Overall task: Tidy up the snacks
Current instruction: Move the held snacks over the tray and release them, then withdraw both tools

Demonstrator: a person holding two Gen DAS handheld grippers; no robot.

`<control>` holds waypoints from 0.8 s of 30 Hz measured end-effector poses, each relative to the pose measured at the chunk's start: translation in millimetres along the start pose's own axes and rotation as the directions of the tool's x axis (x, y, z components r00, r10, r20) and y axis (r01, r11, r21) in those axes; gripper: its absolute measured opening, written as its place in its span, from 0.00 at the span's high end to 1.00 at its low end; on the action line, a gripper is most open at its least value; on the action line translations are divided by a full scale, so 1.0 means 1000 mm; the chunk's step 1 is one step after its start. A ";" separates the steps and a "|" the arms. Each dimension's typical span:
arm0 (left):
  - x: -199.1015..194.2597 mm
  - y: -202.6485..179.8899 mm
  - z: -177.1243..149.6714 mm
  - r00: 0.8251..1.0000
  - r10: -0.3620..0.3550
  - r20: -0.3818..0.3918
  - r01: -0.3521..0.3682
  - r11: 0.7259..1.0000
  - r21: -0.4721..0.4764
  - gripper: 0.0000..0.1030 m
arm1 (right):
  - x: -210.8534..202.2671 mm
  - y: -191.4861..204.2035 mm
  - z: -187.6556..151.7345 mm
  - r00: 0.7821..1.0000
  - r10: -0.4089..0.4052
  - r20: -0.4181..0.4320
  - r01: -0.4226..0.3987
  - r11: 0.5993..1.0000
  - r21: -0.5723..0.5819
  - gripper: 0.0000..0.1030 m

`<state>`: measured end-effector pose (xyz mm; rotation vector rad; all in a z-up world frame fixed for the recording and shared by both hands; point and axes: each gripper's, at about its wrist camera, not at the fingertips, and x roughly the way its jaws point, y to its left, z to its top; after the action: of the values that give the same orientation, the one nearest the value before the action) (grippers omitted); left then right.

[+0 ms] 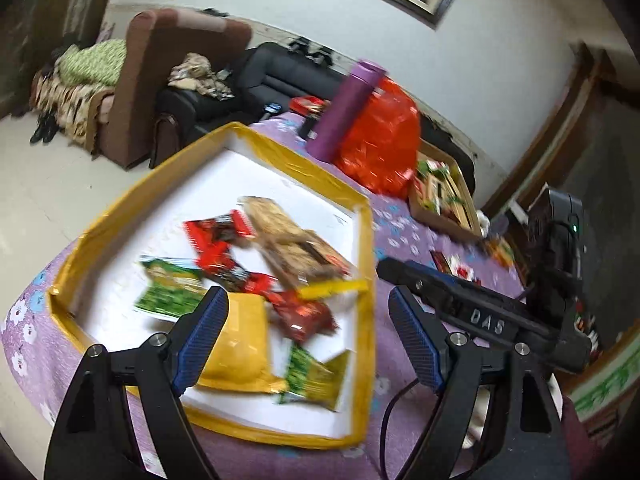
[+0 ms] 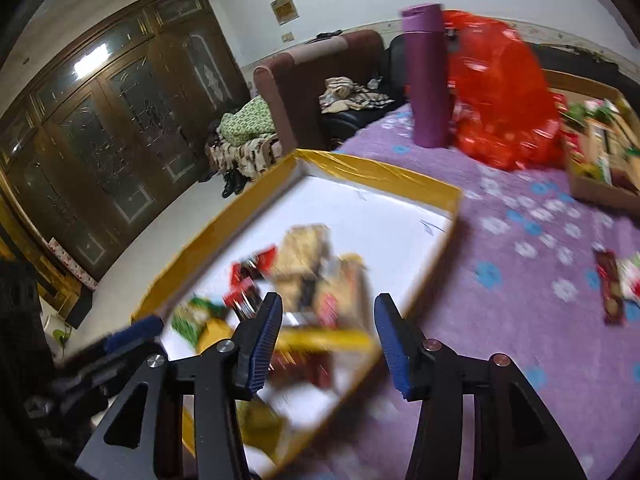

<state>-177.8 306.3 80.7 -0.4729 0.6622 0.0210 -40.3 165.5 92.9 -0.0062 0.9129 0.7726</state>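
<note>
Both claws spread, nothing pinched: left gripper [image 1: 308, 340] and right gripper [image 2: 326, 340] hover over the tray [image 1: 362, 248]. Snacks [image 1: 280, 236] piled inside it, on the purple cloth [image 2: 500, 280].

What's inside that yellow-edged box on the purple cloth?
The yellow-edged box holds snack packets: red ones, green ones, a tan biscuit pack and a yellow pouch. They overlap, so anything beneath is hidden.

One yellow-rimmed tray [image 1: 362, 240], one purple bottle [image 1: 344, 108], one red bag [image 1: 384, 136], two sofas.
</note>
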 end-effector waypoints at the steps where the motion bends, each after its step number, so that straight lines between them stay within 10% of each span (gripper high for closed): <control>1: 0.000 -0.011 -0.003 1.000 0.005 -0.005 -0.005 1.000 0.025 0.19 | -0.007 -0.007 -0.007 1.000 -0.010 0.005 0.010 1.000 0.005 0.52; 9: 0.002 -0.081 -0.021 0.978 0.203 0.040 -0.206 0.943 0.263 0.19 | -0.065 -0.076 -0.060 0.997 -0.067 0.036 0.062 0.989 0.133 0.52; 24: 0.031 -0.158 -0.046 0.957 0.287 -0.036 -0.243 0.866 0.436 0.20 | -0.132 -0.159 -0.104 0.985 -0.136 0.106 0.103 0.956 0.273 0.47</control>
<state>-153.6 141.2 96.0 0.0470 0.8021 0.1109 -65.7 -63.5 72.1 0.2196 0.8838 0.5265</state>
